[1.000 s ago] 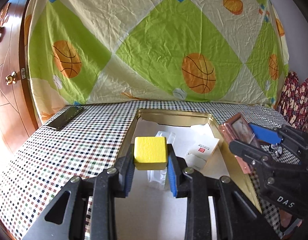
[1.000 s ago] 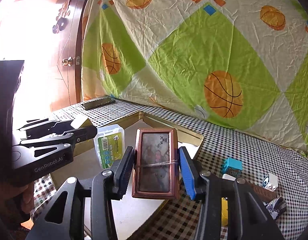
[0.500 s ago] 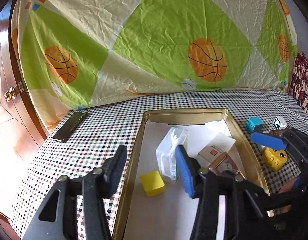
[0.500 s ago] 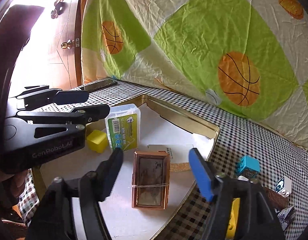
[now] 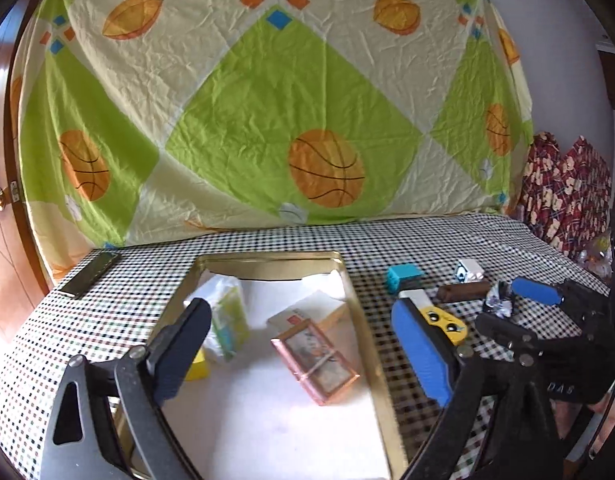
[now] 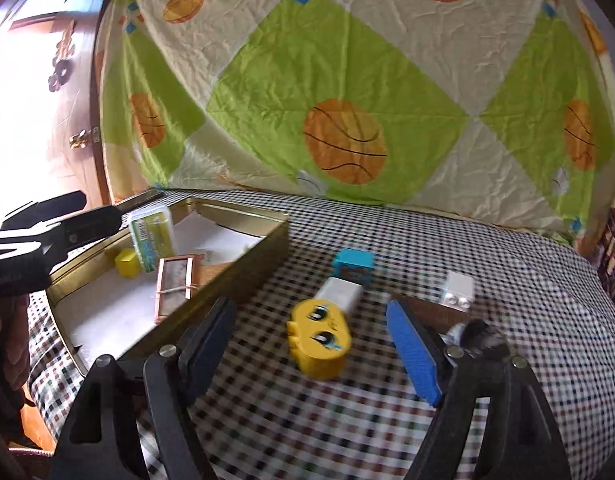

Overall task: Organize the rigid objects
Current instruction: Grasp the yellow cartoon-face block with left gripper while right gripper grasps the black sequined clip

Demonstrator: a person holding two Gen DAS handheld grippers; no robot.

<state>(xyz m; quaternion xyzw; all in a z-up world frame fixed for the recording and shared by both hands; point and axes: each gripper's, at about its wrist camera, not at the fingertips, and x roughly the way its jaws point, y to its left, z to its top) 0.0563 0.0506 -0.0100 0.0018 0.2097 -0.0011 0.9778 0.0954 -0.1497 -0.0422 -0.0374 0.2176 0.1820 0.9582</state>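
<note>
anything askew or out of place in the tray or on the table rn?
Nothing spilled or broken. The copper-framed picture lies flat in the gold tray, skewed to its walls. The green-labelled plastic box stands on edge beside the small yellow cube. The yellow toy block with eyes still sits outside on the checked cloth.
</note>
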